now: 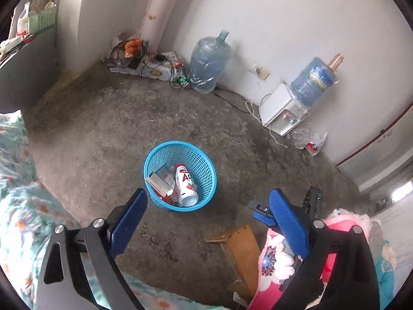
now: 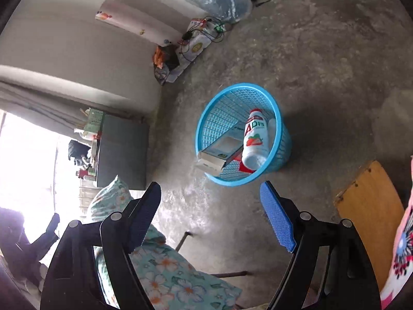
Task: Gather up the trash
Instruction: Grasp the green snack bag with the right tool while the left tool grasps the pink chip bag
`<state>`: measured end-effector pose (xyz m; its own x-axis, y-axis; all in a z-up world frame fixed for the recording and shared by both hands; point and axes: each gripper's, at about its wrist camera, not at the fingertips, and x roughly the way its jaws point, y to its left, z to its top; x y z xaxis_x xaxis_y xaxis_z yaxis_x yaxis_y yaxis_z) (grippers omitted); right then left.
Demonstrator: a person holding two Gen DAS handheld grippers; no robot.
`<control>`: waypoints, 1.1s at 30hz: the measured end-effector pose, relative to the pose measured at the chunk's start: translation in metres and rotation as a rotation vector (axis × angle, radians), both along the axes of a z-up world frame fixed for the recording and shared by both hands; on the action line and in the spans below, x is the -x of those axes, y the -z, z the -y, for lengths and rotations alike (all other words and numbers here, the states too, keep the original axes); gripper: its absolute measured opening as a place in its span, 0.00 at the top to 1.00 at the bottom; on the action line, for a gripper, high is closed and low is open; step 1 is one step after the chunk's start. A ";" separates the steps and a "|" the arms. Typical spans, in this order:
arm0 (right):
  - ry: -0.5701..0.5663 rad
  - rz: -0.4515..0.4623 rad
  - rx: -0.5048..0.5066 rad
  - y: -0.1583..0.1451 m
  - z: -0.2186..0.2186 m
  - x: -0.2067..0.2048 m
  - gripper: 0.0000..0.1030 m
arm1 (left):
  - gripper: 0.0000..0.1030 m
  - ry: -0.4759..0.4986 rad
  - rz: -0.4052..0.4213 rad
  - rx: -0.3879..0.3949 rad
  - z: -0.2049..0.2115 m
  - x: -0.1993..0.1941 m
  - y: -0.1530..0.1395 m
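Since both grippers look down at the basket with nothing between their fingers, I judge the trash I can see is already collected. The left gripper stands wide and bare, and the right gripper is spread too and just as empty; neither touches the basket.

The basket stands upright on the bare concrete floor, out in the open middle, well apart from the walls, which I think keeps it reachable from any side. Inside, a white bottle with a red cap leans cap-up against the mesh wall, and a flat carton lies tilted beside it, one corner poking over the rim; both rest where they would settle after a drop.

A wooden stool sits near the basket, toward my side. A crumpled plastic bag lies at the floor's far edge by the water dispenser; whether it counts as trash I cannot tell.
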<state>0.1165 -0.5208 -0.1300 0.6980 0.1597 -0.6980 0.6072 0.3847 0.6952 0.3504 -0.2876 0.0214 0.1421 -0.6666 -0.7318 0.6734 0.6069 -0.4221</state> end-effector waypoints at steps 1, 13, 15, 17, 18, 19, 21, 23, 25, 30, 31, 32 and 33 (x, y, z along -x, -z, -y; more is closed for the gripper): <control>-0.044 0.026 0.034 -0.014 -0.011 0.001 0.26 | 0.09 -0.012 0.025 0.020 -0.028 0.007 -0.019; -0.876 0.292 -0.076 -0.107 -0.263 -0.039 0.26 | 0.10 -0.657 0.305 -0.069 -0.405 0.185 -0.079; -0.991 0.280 -0.108 -0.106 -0.306 -0.043 0.26 | 0.09 -0.748 0.271 -0.074 -0.442 0.217 -0.058; -1.085 0.241 -0.140 -0.101 -0.347 -0.042 0.28 | 0.10 -0.825 0.223 -0.075 -0.468 0.240 -0.031; -1.121 0.221 -0.148 -0.098 -0.365 -0.040 0.29 | 0.10 -0.859 0.195 -0.075 -0.478 0.248 -0.017; -1.146 0.191 -0.151 -0.094 -0.380 -0.039 0.30 | 0.10 -0.889 0.166 -0.080 -0.486 0.255 -0.004; -1.181 0.127 -0.155 -0.085 -0.403 -0.038 0.34 | 0.13 -0.936 0.114 -0.074 -0.500 0.263 0.019; -1.179 0.078 -0.127 -0.080 -0.417 -0.038 0.35 | 0.17 -0.959 0.075 -0.069 -0.509 0.264 0.038; -1.178 0.074 -0.103 -0.084 -0.425 -0.039 0.36 | 0.21 -0.957 0.060 -0.063 -0.508 0.266 0.052; -1.186 0.042 -0.146 -0.083 -0.447 -0.041 0.43 | 0.24 -0.895 0.047 -0.048 -0.501 0.257 0.067; -1.189 0.036 -0.129 -0.084 -0.449 -0.041 0.49 | 0.24 -0.886 0.043 -0.041 -0.499 0.256 0.068; -1.193 0.026 -0.130 -0.084 -0.451 -0.041 0.60 | 0.24 -0.878 0.042 -0.035 -0.497 0.256 0.068; -1.194 0.011 -0.150 -0.082 -0.453 -0.041 0.65 | 0.24 -0.870 0.040 -0.025 -0.496 0.256 0.069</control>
<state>0.1573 -0.0676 -0.0483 0.0605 0.7881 -0.6126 -0.0829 0.6156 0.7837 0.0939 0.2088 -0.0480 0.6193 -0.2936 -0.7282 -0.0195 0.9214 -0.3881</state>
